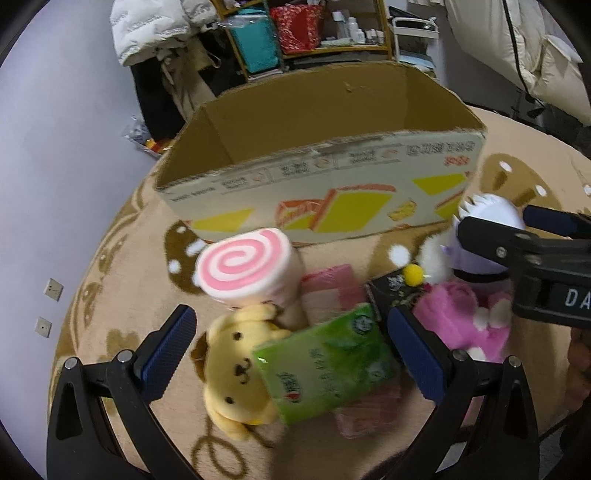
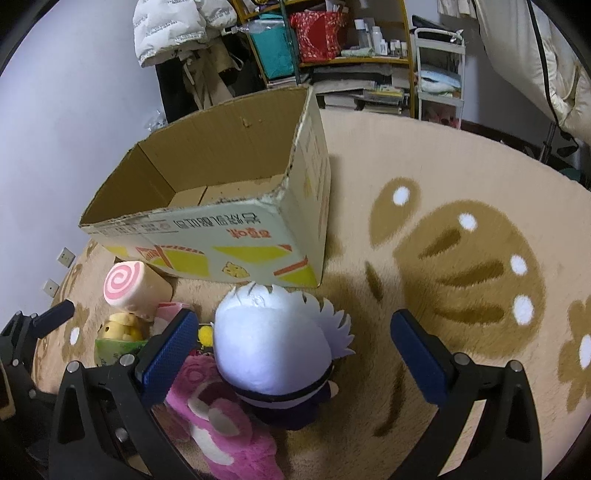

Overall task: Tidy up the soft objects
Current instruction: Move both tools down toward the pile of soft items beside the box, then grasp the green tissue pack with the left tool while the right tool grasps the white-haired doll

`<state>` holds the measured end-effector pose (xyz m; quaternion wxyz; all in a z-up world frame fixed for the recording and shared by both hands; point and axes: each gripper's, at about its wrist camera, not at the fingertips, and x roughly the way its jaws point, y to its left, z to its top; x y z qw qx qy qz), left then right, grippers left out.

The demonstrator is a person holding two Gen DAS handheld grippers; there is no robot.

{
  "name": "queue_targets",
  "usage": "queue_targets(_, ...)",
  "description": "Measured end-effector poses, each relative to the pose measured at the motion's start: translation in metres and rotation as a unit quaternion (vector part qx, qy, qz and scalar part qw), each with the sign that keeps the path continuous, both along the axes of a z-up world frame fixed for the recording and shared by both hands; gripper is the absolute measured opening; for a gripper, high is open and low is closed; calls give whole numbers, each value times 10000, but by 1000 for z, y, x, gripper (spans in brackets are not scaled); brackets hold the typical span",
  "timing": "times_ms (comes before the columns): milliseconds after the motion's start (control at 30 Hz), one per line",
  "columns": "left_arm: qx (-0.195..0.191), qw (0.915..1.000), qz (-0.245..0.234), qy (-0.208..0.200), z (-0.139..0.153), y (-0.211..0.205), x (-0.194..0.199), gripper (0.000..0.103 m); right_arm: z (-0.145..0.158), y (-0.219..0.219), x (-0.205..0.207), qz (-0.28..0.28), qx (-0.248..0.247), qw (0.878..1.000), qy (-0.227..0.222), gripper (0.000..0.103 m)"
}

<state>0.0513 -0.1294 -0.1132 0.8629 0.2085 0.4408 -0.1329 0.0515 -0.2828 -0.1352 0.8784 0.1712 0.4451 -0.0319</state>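
A pile of soft things lies on the rug in front of an open cardboard box (image 1: 321,206) (image 2: 207,236). My left gripper (image 1: 293,354) is open, its fingers on either side of a yellow dog plush (image 1: 232,373) and a green tissue pack (image 1: 325,365), touching neither. A pink swirl roll plush (image 1: 243,266) (image 2: 123,284) stands just beyond them. My right gripper (image 2: 293,354) is open around a white-haired doll (image 2: 273,343) (image 1: 491,206), which stands nearer its left finger. A pink bear plush (image 2: 218,417) (image 1: 461,317) lies beside the doll.
Pink packs (image 1: 332,284) and a black packet (image 1: 395,288) lie in the pile. The beige rug (image 2: 461,258) with brown patterns spreads to the right. Behind the box are a cluttered shelf (image 2: 332,44), hanging white jackets (image 2: 166,29) and a white wall (image 2: 74,110).
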Motion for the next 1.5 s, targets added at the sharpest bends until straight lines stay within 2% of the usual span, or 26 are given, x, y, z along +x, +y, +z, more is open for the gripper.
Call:
queue_targets(133, -74, 9997, -39, 227, -8, -3, 0, 102, -2, 0, 0, 30, 20, 10000, 37, 103)
queue_targets(300, -18, 9996, 42, 262, -13, -3, 0, 102, -6, 0, 1, 42, 47, 9999, 151, 103)
queue_targets(433, -153, 9982, 192, 548, -18, 3, 4, 92, -8, 1, 0, 44, 51, 9998, 183, 103)
queue_targets(500, -168, 9976, 231, 627, -21, 5, 4, 90, -11, 2, 2, 73, 72, 9996, 248, 101)
queue_targets(667, -293, 9960, 287, 798, -22, 6, 4, 83, -16, 4, 2, 159, 118, 9993, 315, 92)
queue_targets(1000, -380, 9943, 349, 930, -23, 8, 3, 81, -26, -2, 6, 76, 184, 9987, 479, 89)
queue_targets(1233, -426, 9940, 382, 929, -24, 7, 3, 80, -30, -5, 9, 47, 175, 9983, 556, 68)
queue_targets(1500, -634, 9927, 380, 956, -19, 15, 1, 77, -23, -5, 3, 20, 176, 9989, 438, 64)
